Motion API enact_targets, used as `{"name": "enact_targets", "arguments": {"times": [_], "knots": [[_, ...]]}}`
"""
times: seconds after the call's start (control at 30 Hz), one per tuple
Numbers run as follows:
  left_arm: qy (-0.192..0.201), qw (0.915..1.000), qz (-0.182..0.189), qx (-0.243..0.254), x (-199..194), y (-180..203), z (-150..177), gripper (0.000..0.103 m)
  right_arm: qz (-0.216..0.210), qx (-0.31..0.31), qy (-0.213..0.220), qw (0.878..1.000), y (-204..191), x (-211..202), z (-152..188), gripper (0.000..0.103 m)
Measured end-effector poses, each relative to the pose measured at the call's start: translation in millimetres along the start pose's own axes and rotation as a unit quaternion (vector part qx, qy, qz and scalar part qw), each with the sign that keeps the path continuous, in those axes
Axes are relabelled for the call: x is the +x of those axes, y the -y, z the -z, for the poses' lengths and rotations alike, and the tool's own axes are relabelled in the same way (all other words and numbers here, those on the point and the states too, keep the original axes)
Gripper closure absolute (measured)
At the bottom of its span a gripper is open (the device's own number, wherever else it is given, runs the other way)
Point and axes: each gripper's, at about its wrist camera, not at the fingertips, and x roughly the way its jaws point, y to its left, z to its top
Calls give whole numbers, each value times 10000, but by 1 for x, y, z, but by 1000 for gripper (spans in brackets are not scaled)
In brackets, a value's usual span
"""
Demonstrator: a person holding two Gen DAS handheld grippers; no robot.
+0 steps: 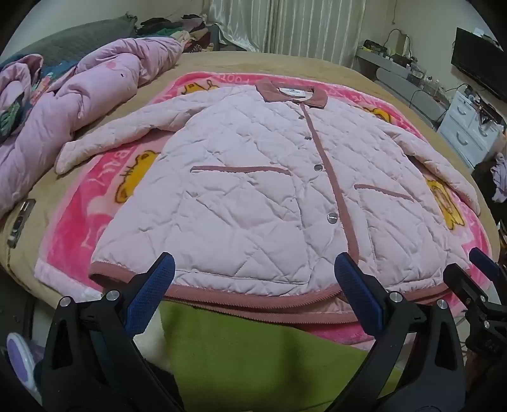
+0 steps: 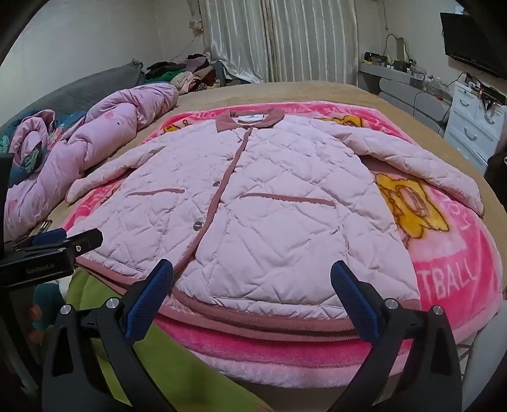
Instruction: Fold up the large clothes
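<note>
Pale pink quilted jacket with dusty-rose collar and trim (image 1: 253,196) (image 2: 253,202) is lying flat, front up, snaps closed, collar pointing away from the cameras. It is sitting on a hot-pink fleece blanket with yellow cartoon prints (image 1: 79,222) (image 2: 450,253), which is lying on the tan-covered bed (image 1: 285,63) (image 2: 301,88). Both sleeves are spreading outward and angling down toward the hem side; the right-hand sleeve is crossing onto the blanket's yellow print.

Left tool (image 1: 253,282) is hovering just off the near hem, blue-padded fingers (image 1: 155,285) spread wide, nothing between them. It is sitting roughly left of the button placket. It is also showing side-on at the left edge of the right wrist view (image 2: 68,242).

Right tool (image 2: 252,285) is hovering over the hem right of the placket, blue fingers (image 2: 355,301) likewise wide apart and gripping nothing. In the left wrist view it is showing at the far right edge (image 1: 475,269) (only partly in frame).

Neither tool appears to be touching the jacket, though fisheye makes the gap hard to judge.

A green fabric (image 1: 253,355) (image 2: 133,332) is sitting below the bed's near edge. A crumpled lilac puffy duvet (image 1: 79,95) (image 2: 95,133) is lying at the bed's far left, well apart from the jacket. White drawer unit (image 1: 469,126) (image 2: 472,123) is standing at the right, pale curtains (image 1: 285,22) (image 2: 269,38) are hanging behind the bed.
</note>
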Motion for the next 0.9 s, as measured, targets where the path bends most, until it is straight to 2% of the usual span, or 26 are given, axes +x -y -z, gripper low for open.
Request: {"name": "enact_targets", "arguments": {"times": [0.43,0.9], "knots": [[-3,10000,-1,-4,0,0,0,8,7,-58,80,10000,-10,6,-4,4],[-1,10000,20,-2,-8,2,-2,8,-48,-32,174,9998,-6,-6,-2,4]]}}
